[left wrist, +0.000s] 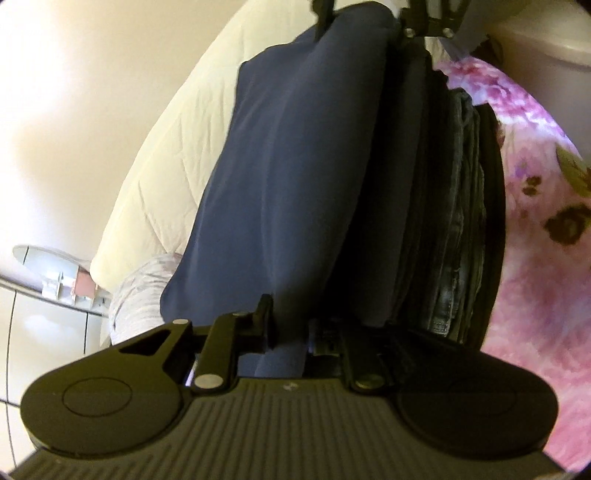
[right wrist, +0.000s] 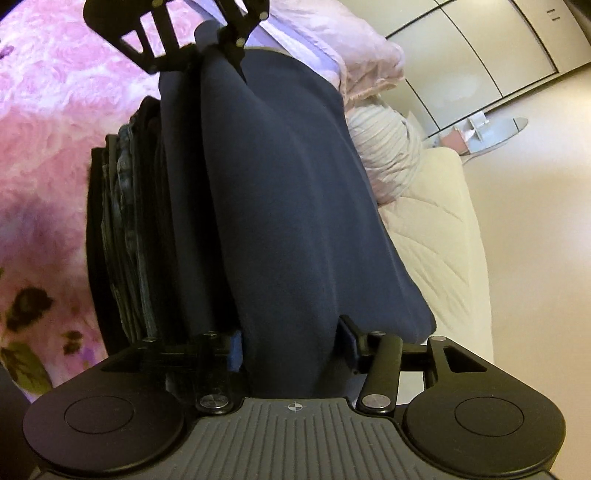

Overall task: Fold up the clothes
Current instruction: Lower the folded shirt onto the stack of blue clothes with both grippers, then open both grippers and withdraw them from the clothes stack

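Note:
A folded navy garment (left wrist: pixel 295 177) stretches between my two grippers, against a stack of folded dark clothes and jeans (left wrist: pixel 458 221). My left gripper (left wrist: pixel 291 325) is shut on one end of the navy garment. My right gripper (right wrist: pixel 291 343) is shut on the other end of the same garment (right wrist: pixel 288 192). Each gripper shows at the top of the other's view: the right gripper in the left wrist view (left wrist: pixel 369 22), the left gripper in the right wrist view (right wrist: pixel 207 44). The stack also shows in the right wrist view (right wrist: pixel 129 229).
A pink floral blanket (left wrist: pixel 539 258) covers the bed under the stack, also in the right wrist view (right wrist: pixel 48 155). A cream quilted duvet (left wrist: pixel 166 162) and a striped pillow (right wrist: pixel 384 147) lie beside the garment. White wardrobe doors (right wrist: pixel 491 48) stand behind.

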Demonstrator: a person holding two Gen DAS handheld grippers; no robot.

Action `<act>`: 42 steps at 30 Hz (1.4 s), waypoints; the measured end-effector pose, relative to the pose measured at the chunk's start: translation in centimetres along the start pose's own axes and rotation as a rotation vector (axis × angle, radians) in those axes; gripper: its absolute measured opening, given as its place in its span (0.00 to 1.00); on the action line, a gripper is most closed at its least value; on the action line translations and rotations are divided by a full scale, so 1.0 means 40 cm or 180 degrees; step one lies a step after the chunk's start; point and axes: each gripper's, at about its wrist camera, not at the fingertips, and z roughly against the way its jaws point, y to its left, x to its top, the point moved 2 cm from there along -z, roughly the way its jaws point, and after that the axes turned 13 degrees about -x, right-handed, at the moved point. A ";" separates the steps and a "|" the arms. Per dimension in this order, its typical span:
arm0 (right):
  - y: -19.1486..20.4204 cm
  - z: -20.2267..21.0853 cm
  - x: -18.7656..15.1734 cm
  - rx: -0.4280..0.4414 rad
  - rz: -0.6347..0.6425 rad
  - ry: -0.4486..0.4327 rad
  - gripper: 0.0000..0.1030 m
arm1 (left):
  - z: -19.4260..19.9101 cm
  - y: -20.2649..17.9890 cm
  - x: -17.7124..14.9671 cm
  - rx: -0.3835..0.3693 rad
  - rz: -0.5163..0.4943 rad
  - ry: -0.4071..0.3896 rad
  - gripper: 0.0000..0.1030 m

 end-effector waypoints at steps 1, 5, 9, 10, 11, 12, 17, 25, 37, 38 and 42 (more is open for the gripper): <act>-0.004 0.003 -0.001 -0.0008 -0.0005 0.0020 0.49 | 0.001 -0.005 0.000 -0.0004 0.0008 -0.0001 0.15; -0.003 0.020 0.003 0.0051 -0.0204 0.0148 0.50 | 0.020 -0.009 -0.019 -0.0141 0.0180 -0.0024 0.18; -0.067 0.055 0.014 0.0500 -0.0953 0.0240 0.50 | 0.068 0.009 -0.056 -0.0229 0.0425 -0.0116 0.18; -0.090 0.065 0.018 0.0573 -0.1154 0.0202 0.50 | 0.082 0.016 -0.065 -0.0247 0.0512 -0.0154 0.18; -0.113 0.076 0.022 0.0643 -0.1353 0.0161 0.50 | 0.096 0.023 -0.074 -0.0265 0.0600 -0.0192 0.18; -0.139 0.078 0.025 0.0660 -0.1540 0.0113 0.50 | 0.110 0.029 -0.083 -0.0283 0.0687 -0.0230 0.18; -0.259 0.029 0.025 0.0701 -0.2346 0.0049 0.50 | 0.076 0.131 -0.054 -0.0405 0.1347 -0.0411 0.18; -0.274 -0.154 -0.057 0.1170 -0.3144 0.0582 0.50 | -0.053 0.218 -0.034 -0.0965 0.2268 -0.0226 0.17; -0.241 -0.113 -0.074 0.1145 -0.3270 0.0662 0.52 | -0.027 0.208 -0.032 -0.0849 0.2427 -0.0138 0.20; -0.247 -0.104 -0.072 0.1104 -0.3283 0.0657 0.55 | -0.020 0.210 -0.033 -0.0818 0.2434 -0.0138 0.25; -0.244 -0.035 -0.065 0.0822 -0.3417 0.0578 0.85 | 0.032 0.203 -0.046 -0.0644 0.2576 -0.0215 0.55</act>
